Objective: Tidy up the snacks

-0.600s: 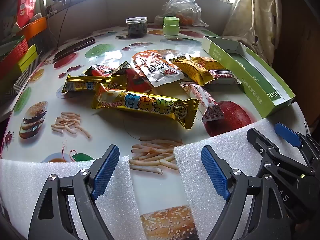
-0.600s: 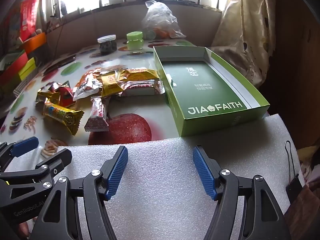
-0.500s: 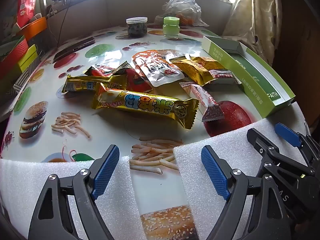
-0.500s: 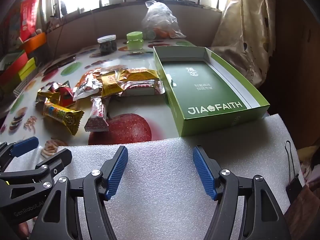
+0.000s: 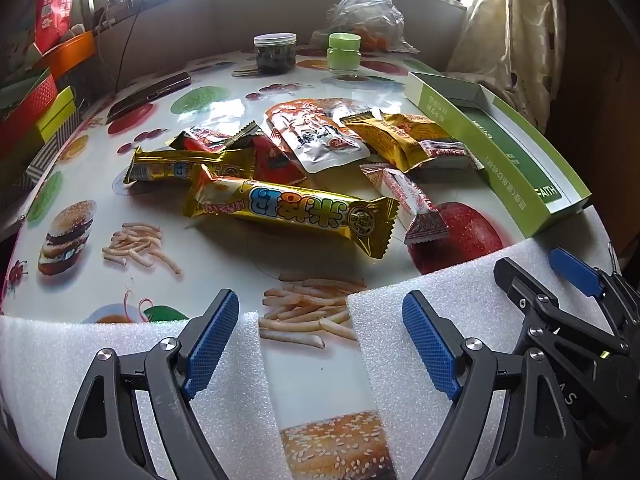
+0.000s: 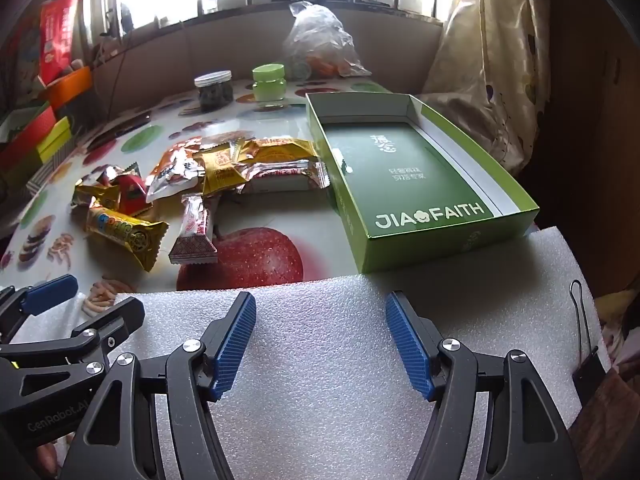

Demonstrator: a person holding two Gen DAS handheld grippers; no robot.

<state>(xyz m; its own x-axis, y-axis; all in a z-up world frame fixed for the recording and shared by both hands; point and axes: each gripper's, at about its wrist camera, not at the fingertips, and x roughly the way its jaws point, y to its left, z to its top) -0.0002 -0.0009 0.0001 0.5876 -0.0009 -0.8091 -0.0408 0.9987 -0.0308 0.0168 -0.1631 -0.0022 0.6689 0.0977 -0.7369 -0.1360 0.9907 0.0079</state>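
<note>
Several snack packets lie in a loose pile on the printed tablecloth: a long gold bar (image 5: 292, 212), a second gold bar (image 5: 176, 166), a red packet (image 5: 268, 156), a white and orange pouch (image 5: 316, 136), a red and white bar (image 5: 408, 196) and yellow packets (image 5: 400, 136). An open green box (image 6: 408, 176) stands empty to their right. My left gripper (image 5: 320, 344) is open and empty over white foam, short of the pile. My right gripper (image 6: 320, 340) is open and empty over foam, in front of the box.
A dark jar (image 5: 275, 51), a green jar (image 5: 344, 54) and a plastic bag (image 5: 364, 12) stand at the back. A phone (image 5: 152, 92) lies back left. Coloured boxes (image 5: 36, 108) line the left edge. A curtain (image 6: 484, 60) hangs at the right.
</note>
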